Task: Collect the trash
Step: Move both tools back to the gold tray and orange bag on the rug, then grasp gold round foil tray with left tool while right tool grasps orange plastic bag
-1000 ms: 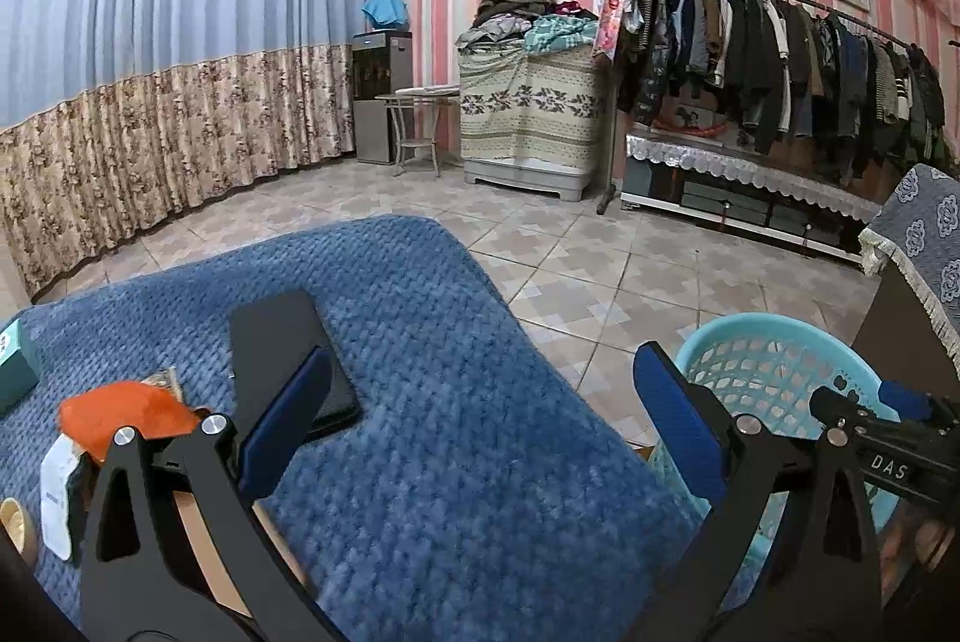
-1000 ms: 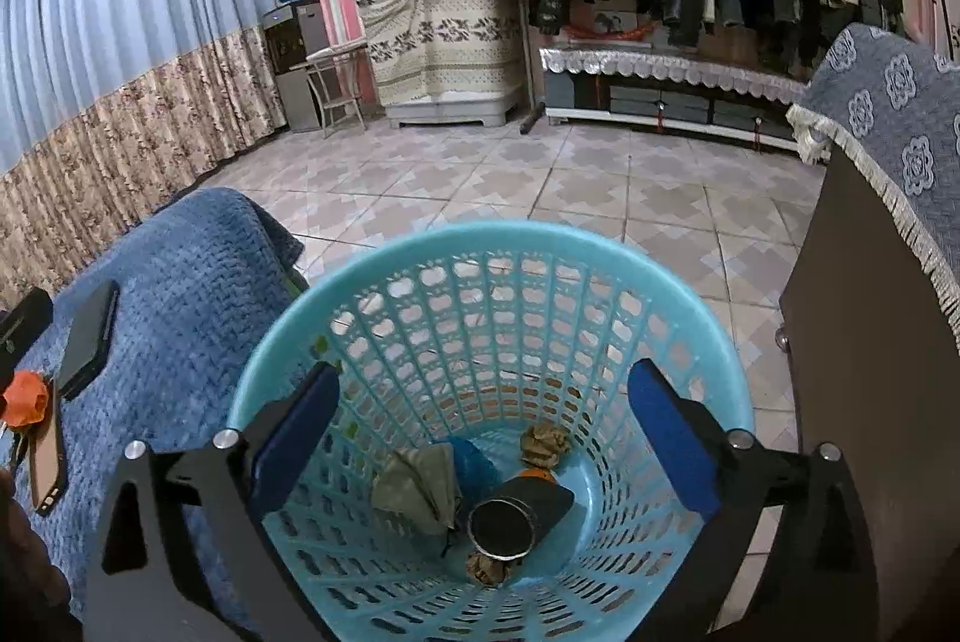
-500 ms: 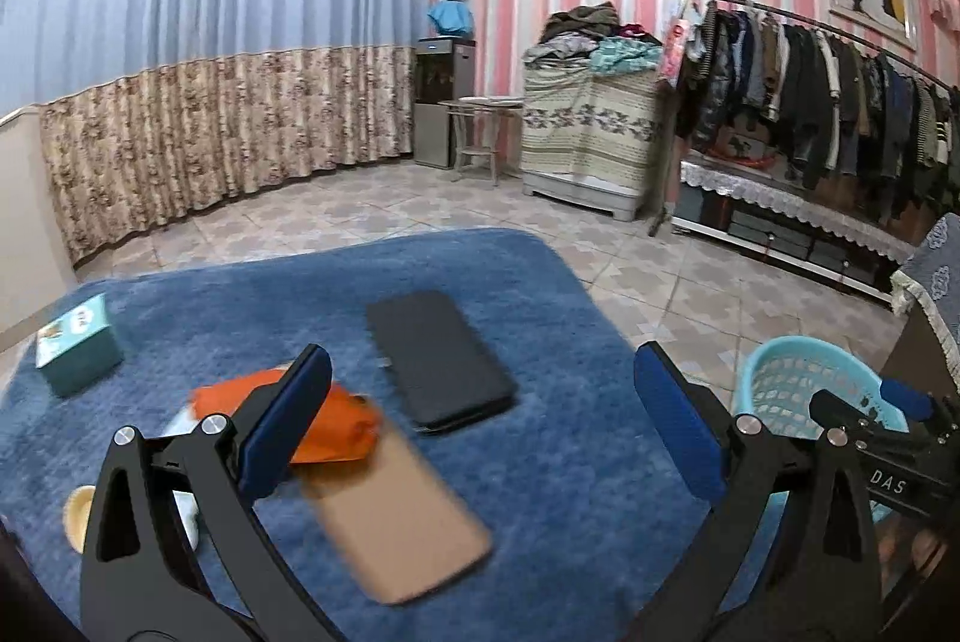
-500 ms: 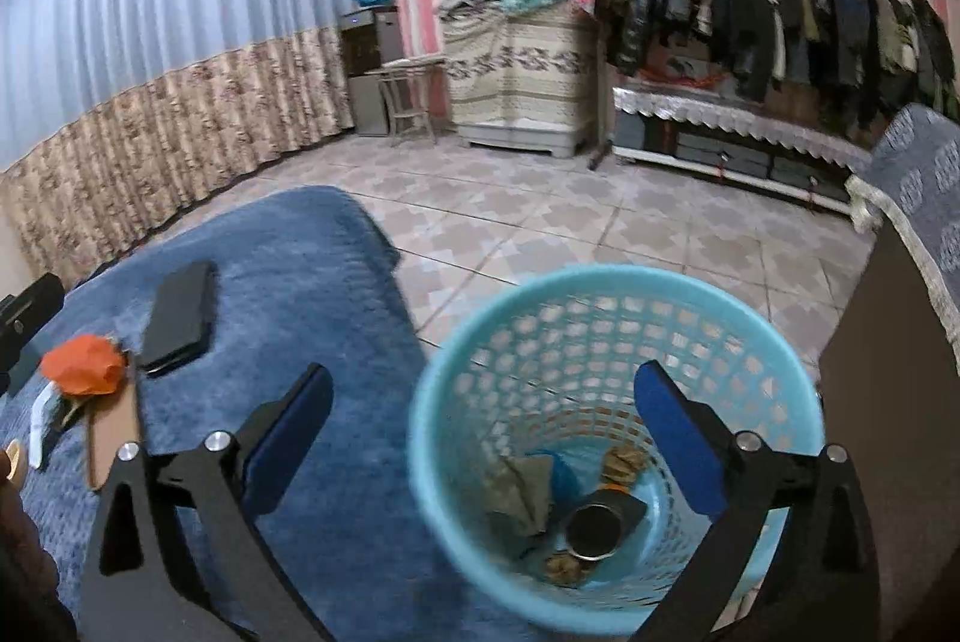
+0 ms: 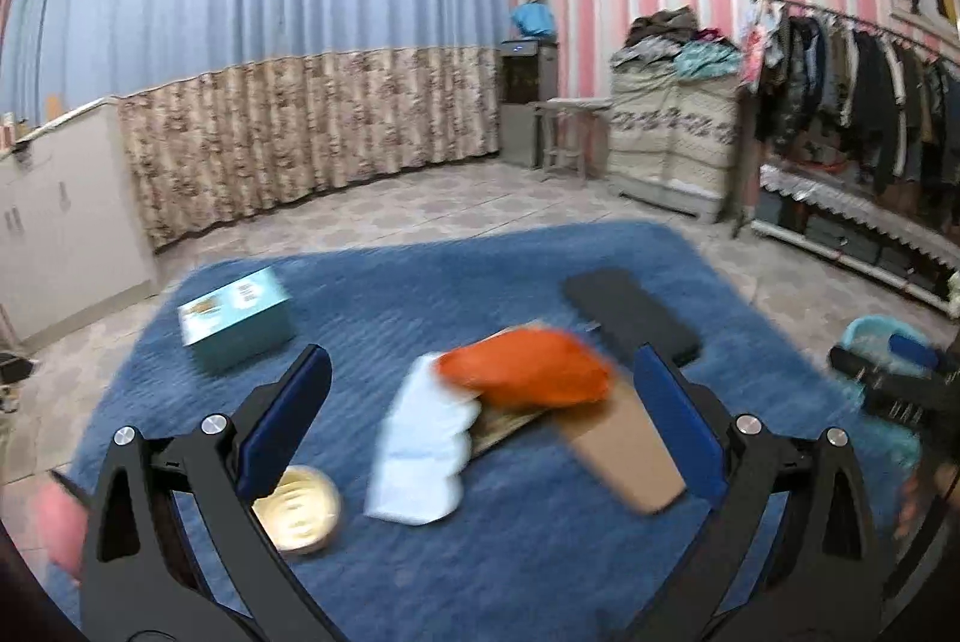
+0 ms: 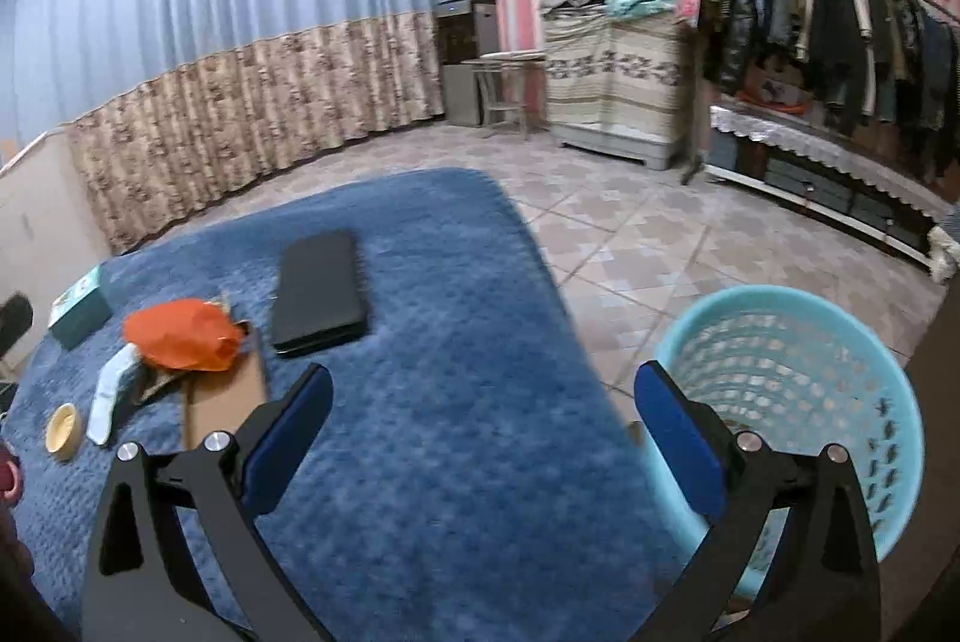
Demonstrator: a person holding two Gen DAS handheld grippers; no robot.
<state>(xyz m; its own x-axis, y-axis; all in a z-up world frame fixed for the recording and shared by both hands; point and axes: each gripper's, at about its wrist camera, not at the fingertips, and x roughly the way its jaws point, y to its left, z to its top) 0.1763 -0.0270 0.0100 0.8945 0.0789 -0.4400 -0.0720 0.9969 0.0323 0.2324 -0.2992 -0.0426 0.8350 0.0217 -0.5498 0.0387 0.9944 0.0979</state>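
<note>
The left gripper (image 5: 480,414) is hovering with jaws spread wide and empty, framing an orange wrapper (image 5: 528,372) and white crumpled paper (image 5: 423,450) lying mid-frame on the blue-covered surface (image 5: 480,570). The right gripper (image 6: 483,429) is also gaping empty above open blue cloth. The turquoise basket (image 6: 804,372) is standing on the floor at lower right, beside the surface's edge.

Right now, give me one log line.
left gripper: open, over orange wrapper | right gripper: open, empty | basket: on floor beside blue cloth
</note>
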